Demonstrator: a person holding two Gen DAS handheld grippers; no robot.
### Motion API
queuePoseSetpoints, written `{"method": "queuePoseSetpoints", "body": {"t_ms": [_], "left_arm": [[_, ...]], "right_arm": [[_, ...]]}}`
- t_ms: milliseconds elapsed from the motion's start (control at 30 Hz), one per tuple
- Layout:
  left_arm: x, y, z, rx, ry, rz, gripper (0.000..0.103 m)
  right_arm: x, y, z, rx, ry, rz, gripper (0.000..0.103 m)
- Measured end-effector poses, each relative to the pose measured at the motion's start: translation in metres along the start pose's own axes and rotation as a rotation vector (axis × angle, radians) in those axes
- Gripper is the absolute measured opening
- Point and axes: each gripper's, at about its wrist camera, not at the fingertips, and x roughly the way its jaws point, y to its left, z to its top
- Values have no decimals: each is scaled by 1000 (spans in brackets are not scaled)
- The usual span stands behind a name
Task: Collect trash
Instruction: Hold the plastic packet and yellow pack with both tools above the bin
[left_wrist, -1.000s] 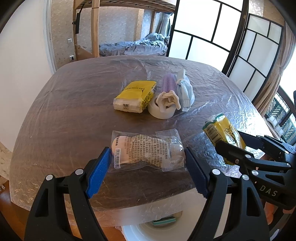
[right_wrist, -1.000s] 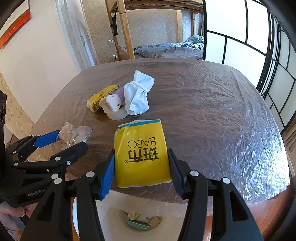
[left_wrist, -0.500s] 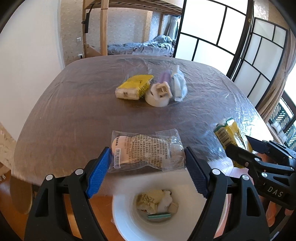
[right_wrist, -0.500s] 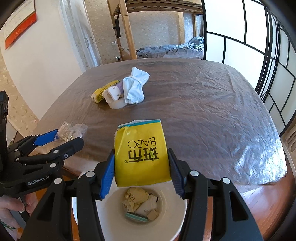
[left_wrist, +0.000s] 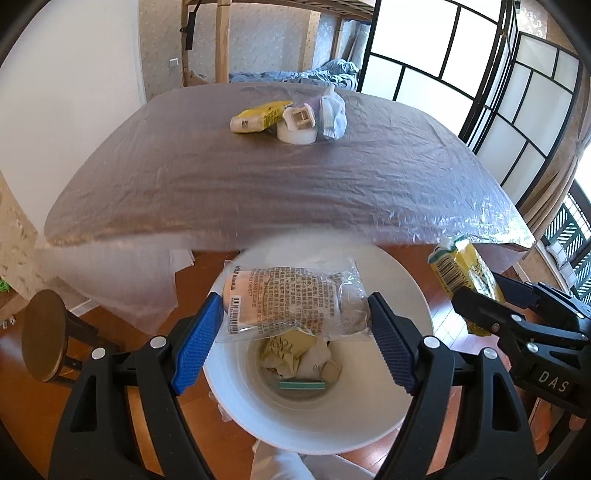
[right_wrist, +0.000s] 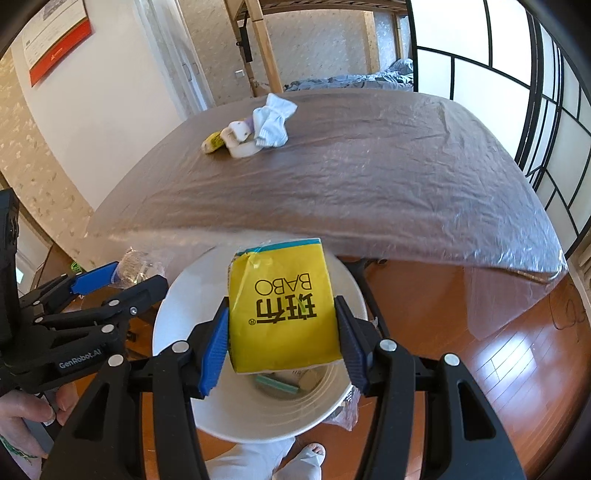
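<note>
Both hands hang over the round white plastic bin (left_wrist: 410, 376) that stands on the wooden floor just off the near edge of the tabletop (left_wrist: 280, 192), which is wrapped in crinkled clear film. The left gripper (left_wrist: 295, 325) has its blue fingers (left_wrist: 199, 339) pinching a clear plastic packet printed with small black text (left_wrist: 295, 299), one finger at each short end, so the packet spans the gap like a bridge above the bin's mouth. The right gripper (right_wrist: 282, 339) pinches a flat yellow tissue pack with black lettering (right_wrist: 282, 306) by its two side edges, also over the bin.

What worries me is the release. The clear packet is wide and slippery, and I'd guess that if the fingers part unevenly, one end could cling to a pad and swing the packet toward the rim or the floor. The yellow pack seems to sit toward the bin's far rim, so a drop from there might clip that rim and tumble out. The two grippers are also near each other, and letting go together risks one packet knocking the other aside.

More rubbish waits well apart on the far tabletop: a second yellow pack (left_wrist: 255, 118), a white tape roll (left_wrist: 297, 133) and a crumpled pale-blue cloth (left_wrist: 332, 114).
</note>
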Motion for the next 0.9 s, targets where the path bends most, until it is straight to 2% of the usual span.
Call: {"method": "queuePoseSetpoints", "body": {"t_ms": [900], "left_arm": [[9,16,-9,72,31,-35,80]], "right_arm": [[21,20,-4,81,40,-29,53]]}}
